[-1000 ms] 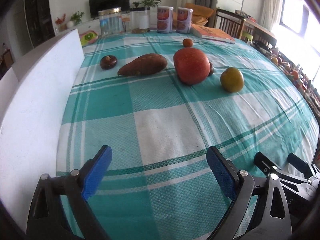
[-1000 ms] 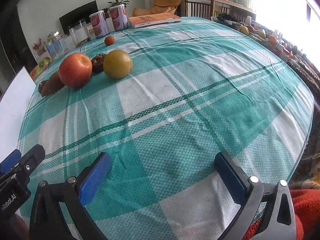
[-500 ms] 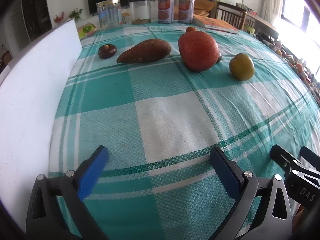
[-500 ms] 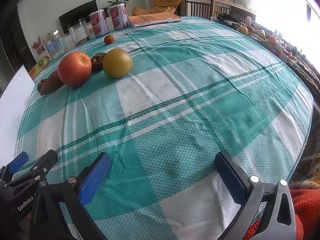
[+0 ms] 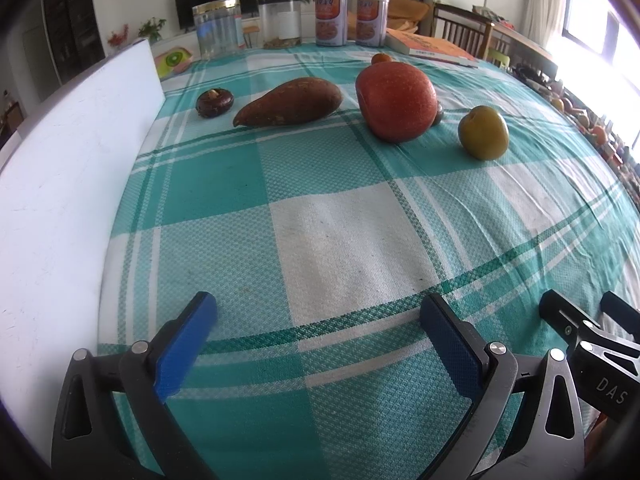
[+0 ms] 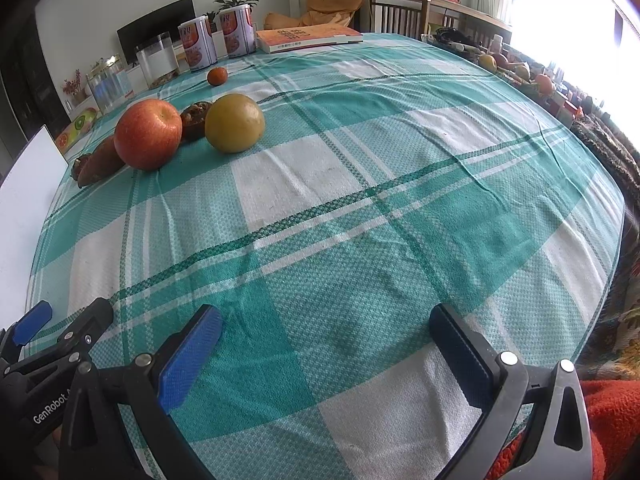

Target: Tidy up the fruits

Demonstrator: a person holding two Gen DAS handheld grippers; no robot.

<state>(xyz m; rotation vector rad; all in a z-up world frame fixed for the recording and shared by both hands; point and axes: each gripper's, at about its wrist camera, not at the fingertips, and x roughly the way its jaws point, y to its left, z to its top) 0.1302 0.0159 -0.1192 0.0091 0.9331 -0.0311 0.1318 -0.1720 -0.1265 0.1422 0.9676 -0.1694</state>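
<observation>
Left gripper (image 5: 318,320), right gripper (image 6: 326,324) low over tablecloth (image 6: 360,200) (jaws spread).

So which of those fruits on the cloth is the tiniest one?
The little orange fruit, sitting alone behind the red apple and yellow-green fruit, nearest the cans. Every other piece is clearly bigger.

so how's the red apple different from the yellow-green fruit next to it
The red apple is red with faint streaks; the yellow-green fruit is plain olive-yellow. The red apple looks the larger in both views. In the left wrist view the red apple looks squat and lopsided, the yellow-green fruit rounder. Both sit loose on the checked tablecloth, ungripped.
</observation>
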